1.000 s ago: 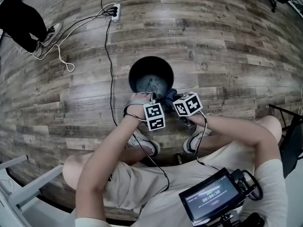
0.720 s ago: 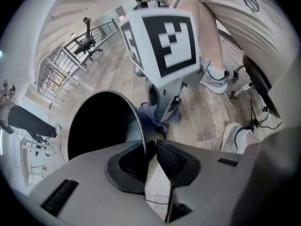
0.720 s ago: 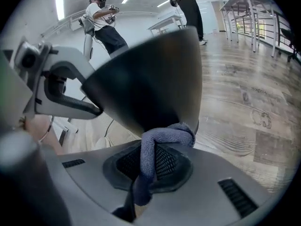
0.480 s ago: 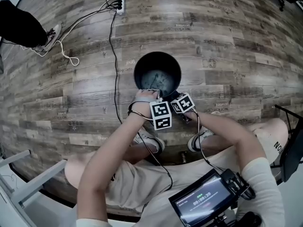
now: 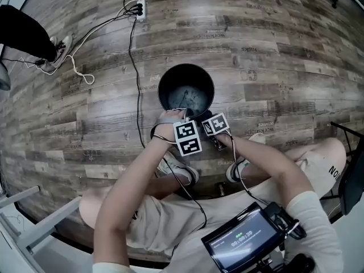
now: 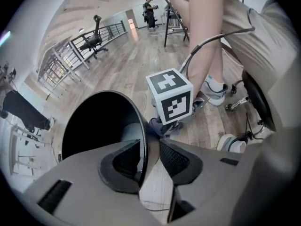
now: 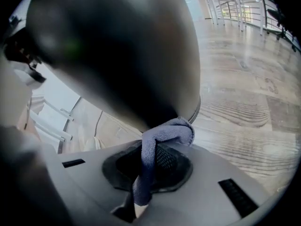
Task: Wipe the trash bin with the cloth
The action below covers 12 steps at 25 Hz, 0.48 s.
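Observation:
A round black trash bin [image 5: 186, 90] stands open on the wood floor. My left gripper [image 6: 150, 147] straddles its near rim [image 6: 142, 135]: one pad sits inside the bin, the other outside, with a gap beside the rim. Its jaws are opening. My right gripper [image 7: 148, 159] is shut on a blue-grey cloth [image 7: 162, 135], whose bunched end presses against the bin's dark outer wall [image 7: 127, 55]. In the head view both marker cubes sit at the bin's near edge, the left gripper's [image 5: 187, 138] beside the right gripper's [image 5: 216, 124]. The left gripper view shows the cloth [image 6: 157, 125] under the right cube.
A black cable [image 5: 135, 78] runs past the bin's left side to a power strip [image 5: 139, 9]. Another person's legs [image 5: 25, 30] stand at the far left. My shoes [image 5: 179, 174] are just behind the grippers. A white frame [image 5: 28, 220] and a monitor [image 5: 242, 243] lie near me.
The right gripper's cube has moved left, closer to the bin and the left cube. The cloth, seen beside the rim a second ago, is now hidden under the cubes.

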Tool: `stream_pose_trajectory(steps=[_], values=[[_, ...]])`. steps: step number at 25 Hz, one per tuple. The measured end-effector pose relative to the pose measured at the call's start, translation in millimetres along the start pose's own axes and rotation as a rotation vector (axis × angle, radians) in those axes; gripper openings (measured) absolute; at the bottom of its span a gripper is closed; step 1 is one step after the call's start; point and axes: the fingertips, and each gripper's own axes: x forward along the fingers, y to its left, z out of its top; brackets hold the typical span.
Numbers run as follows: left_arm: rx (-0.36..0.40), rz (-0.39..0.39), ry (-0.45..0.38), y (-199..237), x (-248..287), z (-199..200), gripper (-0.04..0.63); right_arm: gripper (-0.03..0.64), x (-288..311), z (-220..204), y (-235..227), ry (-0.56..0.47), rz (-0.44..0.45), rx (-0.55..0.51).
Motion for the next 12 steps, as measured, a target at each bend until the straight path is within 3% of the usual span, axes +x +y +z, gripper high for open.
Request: stream_pose_trajectory(steps=[3,6,12], values=[[0.135,-0.025,-0.010,-2.4,-5.7,-8.8,0.193,0.026,-31.3,-1.2,18.4,0.019,0.045,-0.019],[0.255,-0.004,0.042,3.5,-5.7,-31.1,0.206,0.026,-67.9,0.2,31.0,0.024,0.071,-0.042],[0.244,0.056,0.049,17.1,-1.9,-48.0,0.173,0.026,-133.3,20.4,50.0,-0.050,0.100,0.027]])
